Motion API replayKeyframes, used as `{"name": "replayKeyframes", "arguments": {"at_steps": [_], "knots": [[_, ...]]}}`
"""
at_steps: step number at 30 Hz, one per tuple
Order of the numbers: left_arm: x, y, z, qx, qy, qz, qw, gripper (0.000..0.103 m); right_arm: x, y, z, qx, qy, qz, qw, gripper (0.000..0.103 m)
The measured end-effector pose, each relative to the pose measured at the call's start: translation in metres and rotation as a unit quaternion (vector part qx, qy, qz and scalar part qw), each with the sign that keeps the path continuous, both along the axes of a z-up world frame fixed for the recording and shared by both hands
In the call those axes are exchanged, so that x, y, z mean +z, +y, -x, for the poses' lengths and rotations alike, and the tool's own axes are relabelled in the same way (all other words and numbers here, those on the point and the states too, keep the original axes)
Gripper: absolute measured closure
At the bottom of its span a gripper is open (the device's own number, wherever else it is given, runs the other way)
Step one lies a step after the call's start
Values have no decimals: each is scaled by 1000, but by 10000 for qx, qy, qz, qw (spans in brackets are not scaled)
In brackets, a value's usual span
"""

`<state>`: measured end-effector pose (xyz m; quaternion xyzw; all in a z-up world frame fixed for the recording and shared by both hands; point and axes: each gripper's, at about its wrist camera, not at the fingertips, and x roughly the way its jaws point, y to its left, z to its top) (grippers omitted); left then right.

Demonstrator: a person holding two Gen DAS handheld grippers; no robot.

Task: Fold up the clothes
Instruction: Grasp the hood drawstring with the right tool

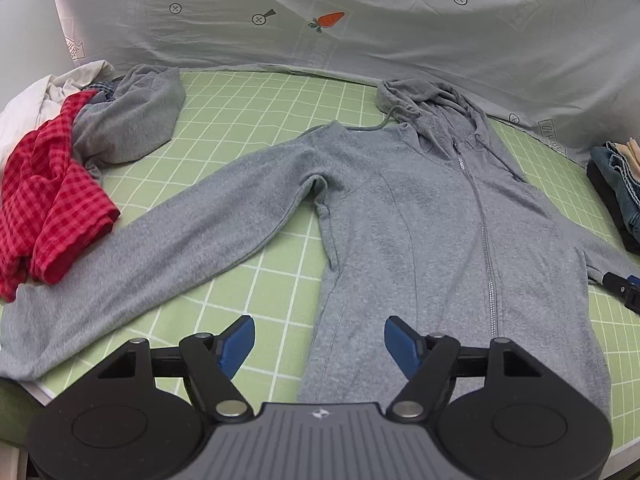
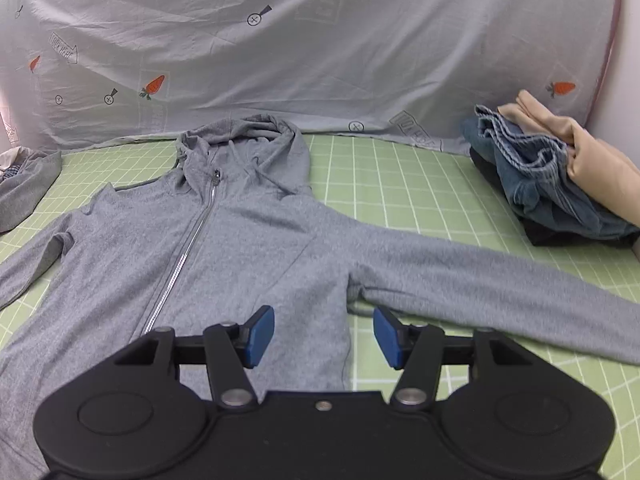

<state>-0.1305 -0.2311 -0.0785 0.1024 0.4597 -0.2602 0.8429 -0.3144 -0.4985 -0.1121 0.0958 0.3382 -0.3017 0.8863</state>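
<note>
A grey zip hoodie [image 1: 400, 208] lies flat and face up on the green grid mat [image 1: 248, 104], hood toward the back, both sleeves spread out sideways. My left gripper [image 1: 319, 344] hovers open above the hoodie's lower left hem, blue pads apart with nothing between them. The same hoodie [image 2: 224, 248] fills the right wrist view, its right sleeve [image 2: 500, 280] stretching away. My right gripper [image 2: 323, 334] is open over the hoodie's right side seam, below the armpit, holding nothing. The tip of the right gripper [image 1: 624, 290] shows at the left wrist view's right edge.
A heap of unfolded clothes sits at the mat's left: a red checked garment [image 1: 52, 200], a grey piece [image 1: 132, 120], white cloth [image 1: 48, 92]. A folded stack with jeans [image 2: 540, 176] and a beige garment [image 2: 592, 160] stands at the right. A printed grey sheet [image 2: 320, 48] hangs behind.
</note>
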Motion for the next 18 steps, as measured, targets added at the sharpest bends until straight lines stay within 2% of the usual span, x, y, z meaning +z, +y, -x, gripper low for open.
{"name": "replayKeyframes", "arguments": {"at_steps": [4,7,14,18], "knots": [[-13,-35,-36,-149,208,12,9997,25,-4,-24,-43,223,148,175,9995,79],[-27,-62,-64,-280,320,-164,9990,25,-12,-47,-78,292,359,291,9985,89],[-57,-116,-123,-341,438,-538,9970,25,-34,-95,-154,705,611,262,9953,89],[-75,-136,-144,-94,586,-595,9965,24,-52,-103,-184,1201,870,167,9888,87]]}}
